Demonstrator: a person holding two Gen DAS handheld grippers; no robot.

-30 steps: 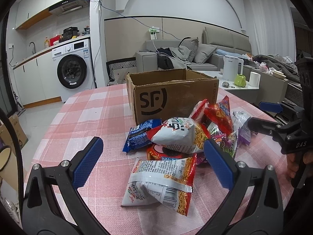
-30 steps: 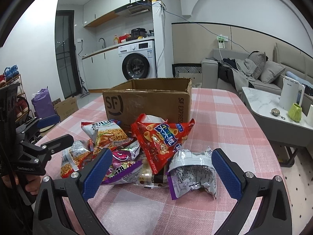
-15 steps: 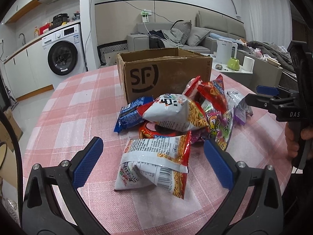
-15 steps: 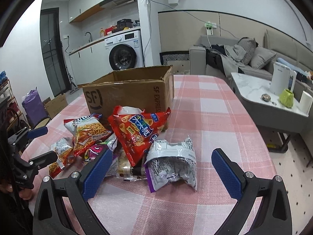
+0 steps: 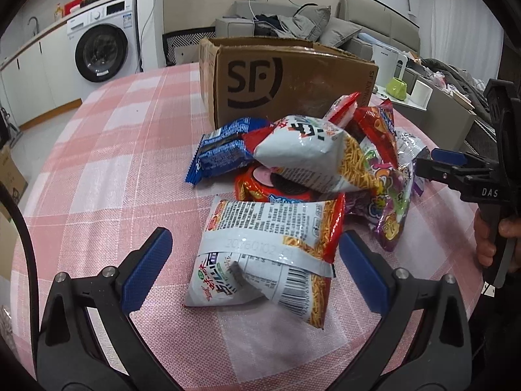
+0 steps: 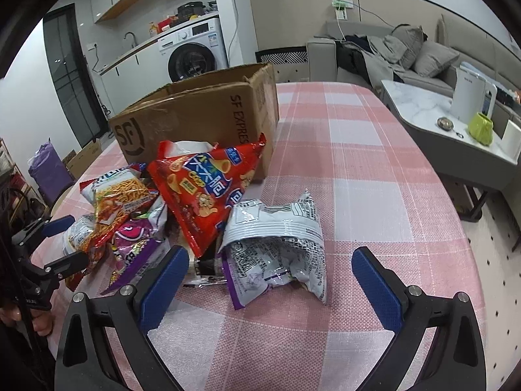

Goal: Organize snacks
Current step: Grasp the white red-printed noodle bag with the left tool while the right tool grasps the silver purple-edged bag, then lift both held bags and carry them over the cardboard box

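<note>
A pile of snack bags lies on the pink checked tablecloth (image 5: 107,150) in front of an open SF cardboard box (image 5: 293,81). My left gripper (image 5: 257,270) is open, its pads on either side of a white and orange noodle-snack bag (image 5: 270,254), not touching it. Behind that lie a blue cookie pack (image 5: 221,153) and another white noodle bag (image 5: 309,153). My right gripper (image 6: 270,283) is open around a silver and purple bag (image 6: 276,244). A red cone-snack bag (image 6: 208,192) leans on the box (image 6: 202,123).
The right gripper shows at the right edge of the left wrist view (image 5: 462,169); the left gripper shows at the left edge of the right wrist view (image 6: 55,244). A side table (image 6: 433,114) with a kettle stands right of the dining table. A washing machine (image 5: 104,45) stands behind.
Both grippers have moved forward and down toward the pile. The noodle bag now sits between the left pads and the silver bag between the right pads. Both stay open.
</note>
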